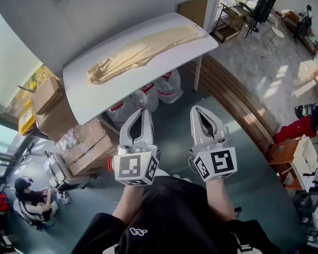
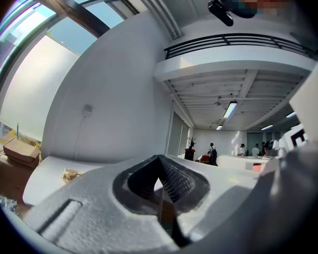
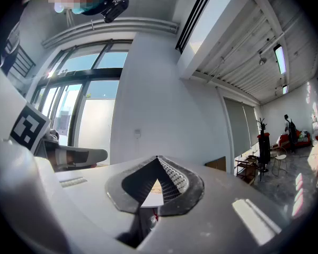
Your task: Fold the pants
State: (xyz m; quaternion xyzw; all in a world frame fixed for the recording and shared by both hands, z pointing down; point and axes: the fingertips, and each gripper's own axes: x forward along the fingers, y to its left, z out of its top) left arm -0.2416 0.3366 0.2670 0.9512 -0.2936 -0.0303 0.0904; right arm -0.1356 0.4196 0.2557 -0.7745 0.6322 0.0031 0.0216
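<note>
Beige pants [image 1: 140, 51] lie stretched lengthwise on a white table [image 1: 95, 97] ahead of me in the head view. Both grippers hang in the air well short of the table, side by side over the floor. My left gripper [image 1: 146, 111] has its jaws closed tip to tip with nothing between them. So does my right gripper [image 1: 197, 109]. In the left gripper view the left gripper [image 2: 159, 157] is shut, and one end of the pants [image 2: 71, 175] shows on the table at left. The right gripper [image 3: 158, 159] is shut in its own view.
Cardboard boxes [image 1: 82, 147] are stacked under and left of the table. Bags [image 1: 160, 87] sit beneath it. A seated person [image 1: 32, 197] is at lower left. A wooden strip of floor [image 1: 238, 99] runs along the right, with chairs and red items [image 1: 299, 128] beyond.
</note>
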